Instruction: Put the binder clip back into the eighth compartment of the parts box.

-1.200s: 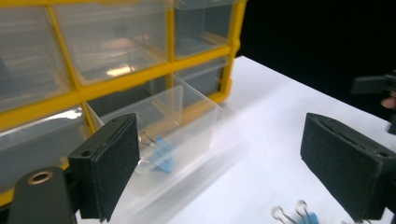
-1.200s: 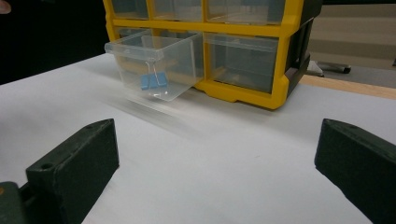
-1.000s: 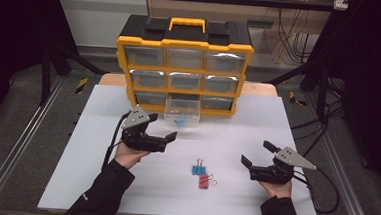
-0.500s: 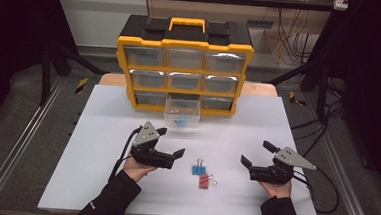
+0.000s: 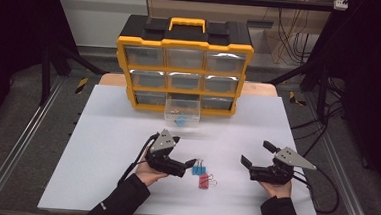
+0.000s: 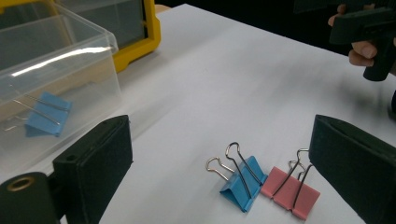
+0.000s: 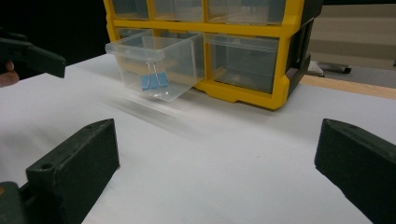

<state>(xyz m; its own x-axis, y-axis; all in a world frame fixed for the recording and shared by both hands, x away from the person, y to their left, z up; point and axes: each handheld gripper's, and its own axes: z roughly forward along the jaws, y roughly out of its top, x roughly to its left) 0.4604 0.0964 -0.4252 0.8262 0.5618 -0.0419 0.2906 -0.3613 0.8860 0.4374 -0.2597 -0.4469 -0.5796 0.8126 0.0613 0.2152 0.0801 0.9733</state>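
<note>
White tabletop (image 5: 102, 132) at frame centre: one blue clip (image 6: 44, 114) is seemingly binned already; two clips (image 6: 261, 184) remain, approached by the gaping, empty left tool (image 5: 187, 165); right tool (image 5: 247, 163) likewise unclosed.

- Your white tabletop (image 5: 101, 147) sits on a wooden board (image 5: 262, 89) that peeks out behind it.
- Grey floor (image 5: 18, 102) runs along both sides, with metal rails (image 5: 18, 142) beside the table.
- Dark stand legs (image 5: 50, 69) flank you.
- Cables (image 5: 288, 33) hang at the back right.
</note>
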